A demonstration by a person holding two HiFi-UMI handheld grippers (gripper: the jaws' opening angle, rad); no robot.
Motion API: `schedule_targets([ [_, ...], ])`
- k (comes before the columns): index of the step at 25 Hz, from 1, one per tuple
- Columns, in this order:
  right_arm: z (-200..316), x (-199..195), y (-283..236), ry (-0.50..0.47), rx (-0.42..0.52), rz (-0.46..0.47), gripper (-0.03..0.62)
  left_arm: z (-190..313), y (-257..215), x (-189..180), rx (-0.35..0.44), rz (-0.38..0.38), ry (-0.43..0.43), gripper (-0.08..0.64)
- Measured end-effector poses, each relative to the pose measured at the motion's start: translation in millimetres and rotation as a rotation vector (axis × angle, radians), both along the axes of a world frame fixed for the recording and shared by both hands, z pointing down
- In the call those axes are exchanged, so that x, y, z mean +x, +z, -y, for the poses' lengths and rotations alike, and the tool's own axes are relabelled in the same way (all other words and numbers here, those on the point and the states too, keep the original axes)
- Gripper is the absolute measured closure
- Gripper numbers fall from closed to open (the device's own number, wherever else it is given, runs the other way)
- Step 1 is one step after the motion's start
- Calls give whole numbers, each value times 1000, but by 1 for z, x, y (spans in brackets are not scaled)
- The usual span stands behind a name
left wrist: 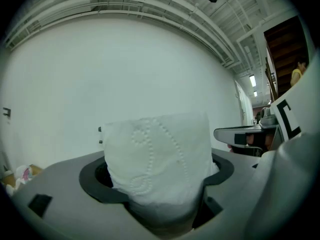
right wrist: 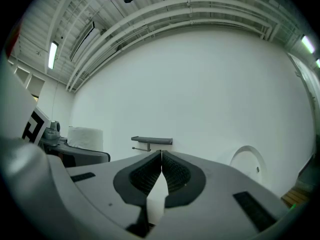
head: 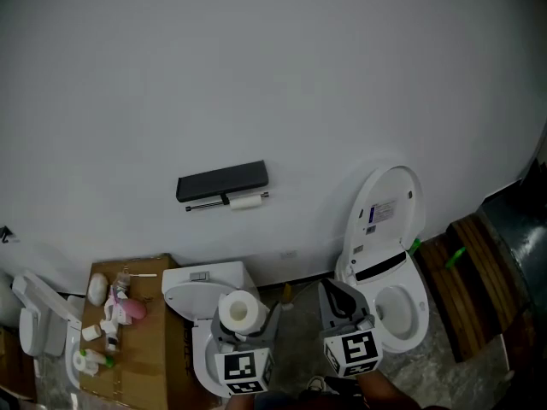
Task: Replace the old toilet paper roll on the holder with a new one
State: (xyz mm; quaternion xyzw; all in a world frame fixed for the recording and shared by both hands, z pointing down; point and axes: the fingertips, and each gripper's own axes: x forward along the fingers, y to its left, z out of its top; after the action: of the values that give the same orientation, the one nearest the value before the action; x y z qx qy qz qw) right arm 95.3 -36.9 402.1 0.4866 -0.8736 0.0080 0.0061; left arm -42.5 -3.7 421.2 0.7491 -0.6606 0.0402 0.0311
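Observation:
A dark holder shelf [head: 222, 181] is fixed to the white wall, and a thin, nearly used-up roll [head: 246, 202] hangs on its bar. My left gripper [head: 243, 325] is shut on a full new toilet paper roll [head: 240, 311], held upright. In the left gripper view the new roll [left wrist: 157, 159] fills the space between the jaws and hides most of the holder. My right gripper [head: 332, 290] is shut with nothing in it. In the right gripper view its jaws [right wrist: 161, 157] meet, and the holder [right wrist: 151, 141] shows far ahead on the wall. Both grippers are well short of the wall.
A white toilet with its lid raised [head: 389, 216] stands at the right. A second toilet's tank [head: 205, 277] is below the holder. A cardboard box [head: 141, 361] at the left carries several bottles. Wooden steps [head: 479, 267] run along the far right.

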Motion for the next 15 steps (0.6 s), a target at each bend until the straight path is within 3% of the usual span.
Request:
schedule_targets([
  [6,32,-8,9,-44,-13,3,574,28,7,-3,-13,-4,-35,101],
  [15,98,-38,23,-64,-27,-63,574,102,20,-28,-8,-31,-37,101],
])
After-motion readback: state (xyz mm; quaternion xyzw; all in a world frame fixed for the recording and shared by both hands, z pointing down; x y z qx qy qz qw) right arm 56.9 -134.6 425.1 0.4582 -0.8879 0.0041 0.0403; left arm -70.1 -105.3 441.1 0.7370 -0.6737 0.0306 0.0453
